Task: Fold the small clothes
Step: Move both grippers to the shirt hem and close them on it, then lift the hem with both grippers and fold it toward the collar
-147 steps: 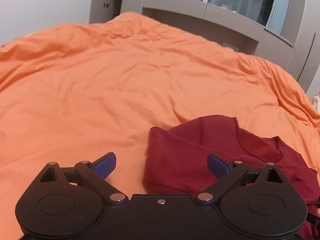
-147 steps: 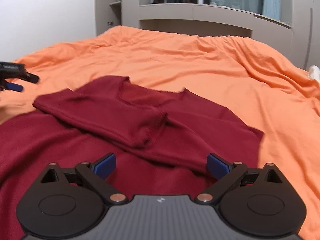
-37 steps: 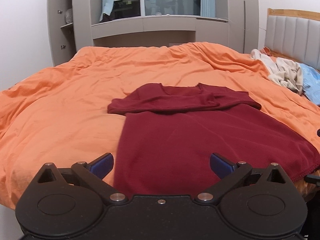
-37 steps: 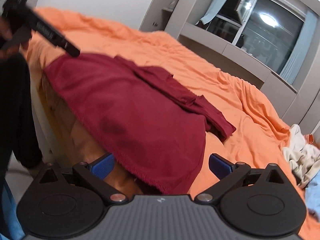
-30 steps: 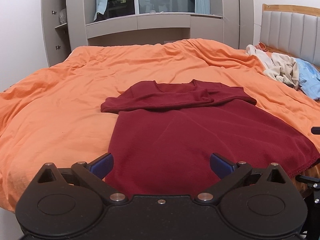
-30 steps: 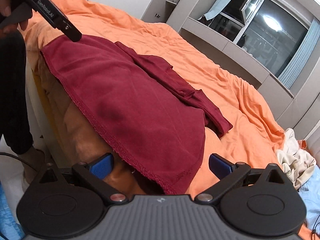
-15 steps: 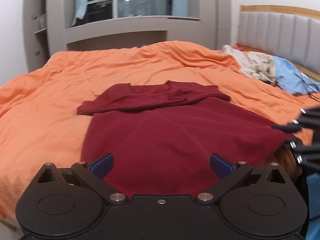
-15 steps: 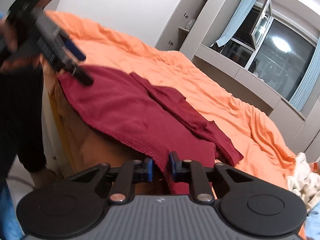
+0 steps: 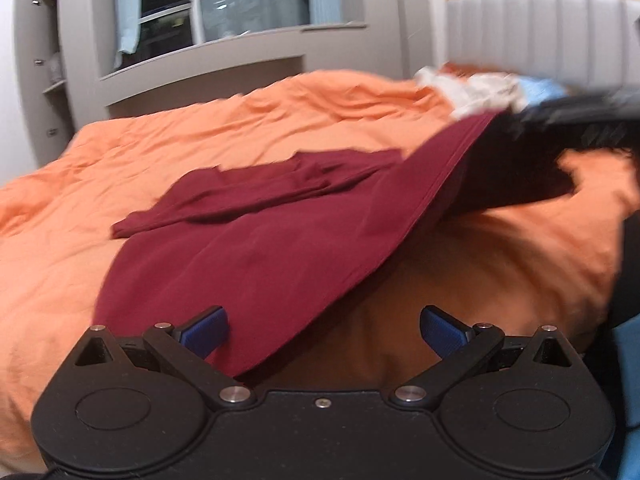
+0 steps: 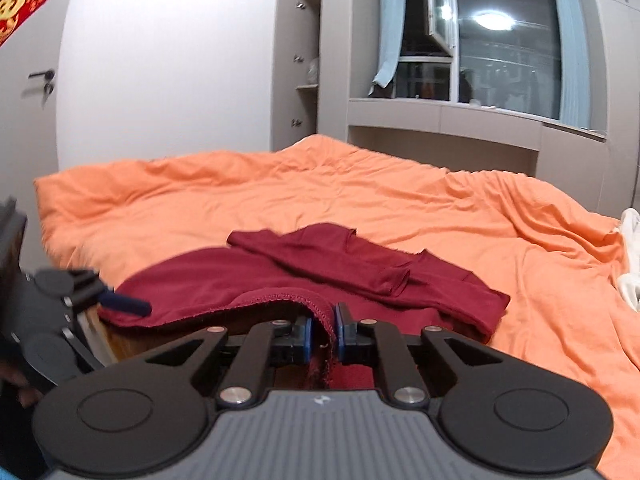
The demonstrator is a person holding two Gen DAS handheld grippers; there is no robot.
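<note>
maroon shirt [image 10: 224, 280] lies on the orange bed [image 10: 400, 208], collar end far from us. our right tool [image 10: 322, 334] has just clamped its hem corner; our left tool [image 9: 322, 326] gapes wide and empty over the near hem corner.

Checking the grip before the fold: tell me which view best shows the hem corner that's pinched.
The right wrist view: the right tool is shut on the maroon shirt hem, stitching visible. The left wrist view shows that corner lifted but blurred.

Dim indoor light, motion blur, fisheye bending
</note>
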